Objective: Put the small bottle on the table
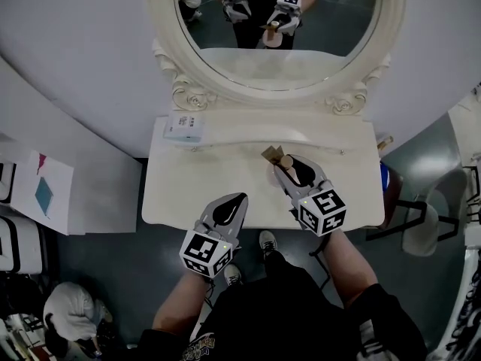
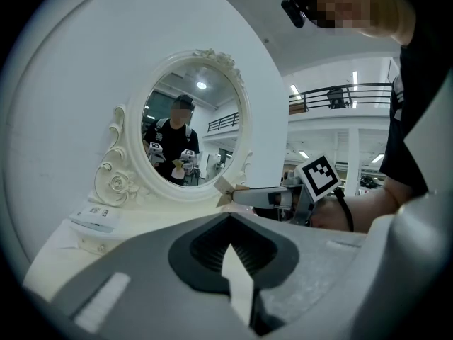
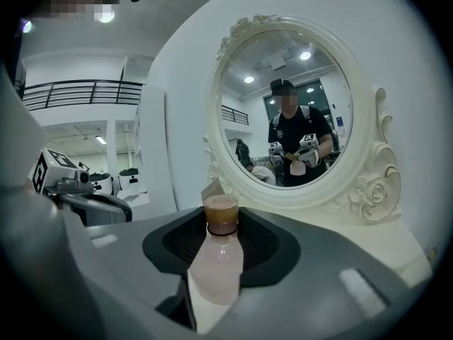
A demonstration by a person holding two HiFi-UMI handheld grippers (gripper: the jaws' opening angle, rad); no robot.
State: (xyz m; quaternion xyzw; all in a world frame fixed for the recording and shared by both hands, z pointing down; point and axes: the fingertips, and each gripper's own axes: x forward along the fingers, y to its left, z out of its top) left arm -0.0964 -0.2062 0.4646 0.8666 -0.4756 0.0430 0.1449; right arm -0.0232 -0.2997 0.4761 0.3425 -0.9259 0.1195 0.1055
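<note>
Right gripper (image 3: 221, 222) has its jaws clamped on the small pale-pink see-through bottle (image 3: 216, 264). They grip the body, and the tan cap with a dark ring under it pokes out past the tips. No label on the bottle that I can see. There's a tan paper-ish tag (image 1: 269, 153) just beside the cap, can't tell if it's tied on. The bottle sits over the far right-of-centre part of the table, close to the mirror base, with the cap pointing far-left. Can't tell if it's touching the top or just above it.

Left gripper (image 2: 229, 243) has its jaws pretty much closed to a point with nothing in them. It's at the near edge of the table, left of the right one and well apart from it.

The cream-white vanity table (image 1: 180, 190) has a curvy edge, and behind it is a big oval mirror in a carved cream scroll frame (image 1: 279, 28). A small flat white box (image 1: 185, 126) lies at the far left of the top, print too tiny to read. The floor is dark grey, the wall pale, and the room behind is bright with a railed balcony.
</note>
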